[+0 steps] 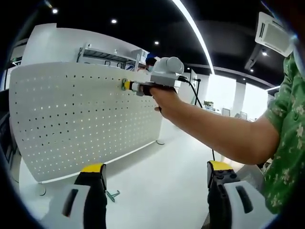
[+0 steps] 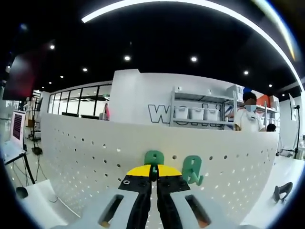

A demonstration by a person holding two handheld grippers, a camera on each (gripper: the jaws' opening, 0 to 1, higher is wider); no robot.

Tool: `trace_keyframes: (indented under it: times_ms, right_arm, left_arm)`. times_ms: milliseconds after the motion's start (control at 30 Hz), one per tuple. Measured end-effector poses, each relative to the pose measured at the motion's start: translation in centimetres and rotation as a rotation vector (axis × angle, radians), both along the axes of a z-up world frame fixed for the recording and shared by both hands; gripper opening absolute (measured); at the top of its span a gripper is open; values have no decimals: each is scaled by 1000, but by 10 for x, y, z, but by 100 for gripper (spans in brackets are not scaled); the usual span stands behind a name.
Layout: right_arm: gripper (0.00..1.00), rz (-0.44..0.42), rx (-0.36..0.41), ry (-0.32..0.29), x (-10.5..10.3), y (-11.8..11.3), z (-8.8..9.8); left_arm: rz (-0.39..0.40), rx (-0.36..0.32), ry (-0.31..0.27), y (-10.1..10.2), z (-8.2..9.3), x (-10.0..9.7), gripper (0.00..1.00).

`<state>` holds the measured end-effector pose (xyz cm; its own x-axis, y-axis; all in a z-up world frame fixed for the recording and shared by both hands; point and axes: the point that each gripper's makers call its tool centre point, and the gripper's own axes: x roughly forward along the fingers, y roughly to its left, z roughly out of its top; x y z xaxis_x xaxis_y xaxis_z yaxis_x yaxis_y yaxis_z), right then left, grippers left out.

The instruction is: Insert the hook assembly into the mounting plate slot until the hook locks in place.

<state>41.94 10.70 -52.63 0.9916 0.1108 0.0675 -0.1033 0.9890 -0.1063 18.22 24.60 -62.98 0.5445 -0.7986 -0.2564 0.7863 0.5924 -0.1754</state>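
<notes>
Nearest in the left gripper view, our left gripper (image 1: pixel 155 183) hangs low over the white table (image 1: pixel 162 181) with its jaws spread wide and nothing between them; we judge it is parked clear so the board stays in sight. A small green hook (image 1: pixel 113 194) lies loose on the table just beside its left jaw, probably a spare. Farther out, our right arm (image 1: pixel 214 131) reaches to the upper part of the upright pegboard (image 1: pixel 81 114), pressing the right gripper (image 1: pixel 135 87) against its face. In the right gripper view that gripper (image 2: pixel 153 179) has its yellow-tipped jaws pinched nearly together on a green hook (image 2: pixel 154 158) held against the board's holes, apparently mid-insertion; we cannot tell if it has locked. A second green hook (image 2: pixel 193 170) sits on the board just beside it. Beyond stand shelves (image 2: pixel 200 112) and a person (image 2: pixel 249 119).
</notes>
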Motion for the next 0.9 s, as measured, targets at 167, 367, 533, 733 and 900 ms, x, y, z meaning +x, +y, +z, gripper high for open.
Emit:
trace_keyframes:
  times_ms: [167, 367, 533, 733, 900]
  right_arm:
    - [1, 1, 3, 4, 0, 0, 0]
    - [1, -11, -40, 4, 0, 1, 0]
    - [1, -11, -51, 8, 1, 0, 0]
    - [1, -6, -40, 16, 2, -1, 0]
    - [2, -2, -40, 16, 3, 0, 0]
  left_arm:
    - [-1, -3, 3, 1, 0, 0, 89]
    - [-2, -8, 2, 0, 1, 0, 89]
    - [-2, -9, 3, 0, 1, 0, 89]
    - [0, -10, 3, 1, 1, 1, 89]
    - [0, -12, 3, 1, 2, 1, 89]
